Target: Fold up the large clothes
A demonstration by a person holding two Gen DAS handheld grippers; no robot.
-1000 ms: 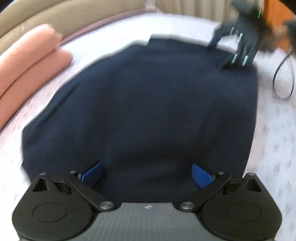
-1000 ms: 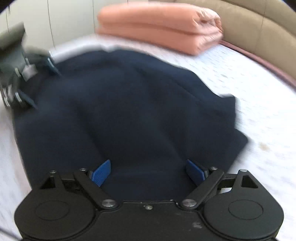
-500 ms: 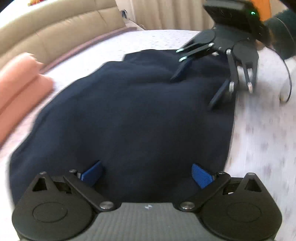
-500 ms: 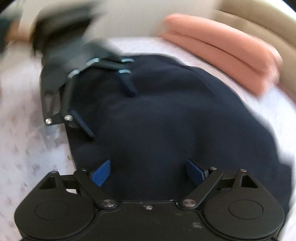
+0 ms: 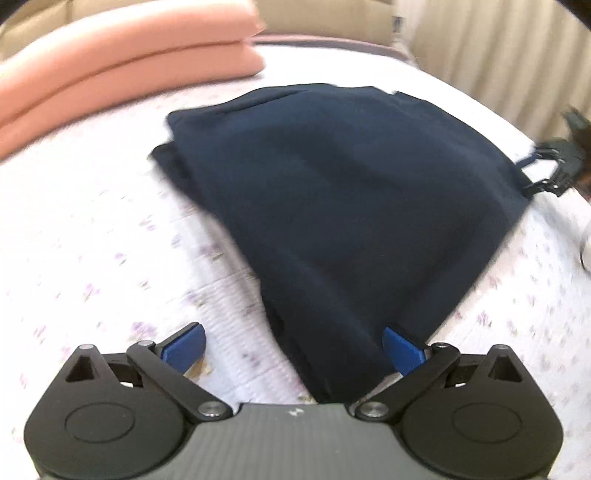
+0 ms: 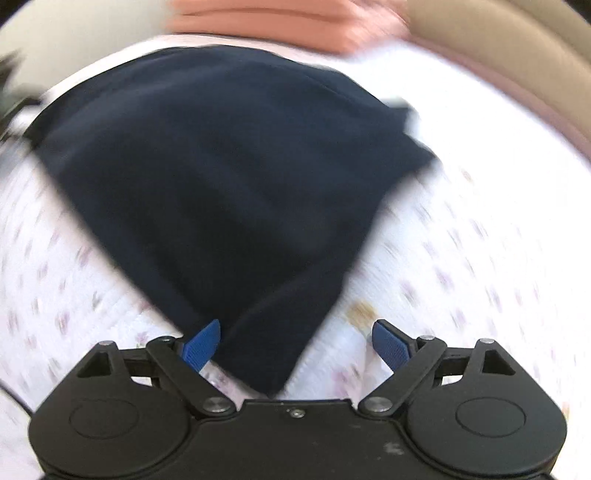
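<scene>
A dark navy garment (image 5: 340,192) lies folded and flat on the white flowered bed cover (image 5: 92,229). It also shows in the right wrist view (image 6: 221,177). My left gripper (image 5: 293,347) is open, with a near corner of the garment lying between its blue pads. My right gripper (image 6: 295,343) is open, with another corner of the garment between its pads. The right gripper also shows small and blurred at the far right of the left wrist view (image 5: 554,170), at the garment's edge.
A folded salmon-pink blanket (image 5: 122,62) lies at the back of the bed; it also shows in the right wrist view (image 6: 288,22). A beige padded headboard (image 6: 498,44) curves behind it. Curtains (image 5: 491,48) hang at the far right.
Both grippers have drawn back from over the garment's middle to its corners. They were close together half a second ago and now are far apart. The jaws stay open.
</scene>
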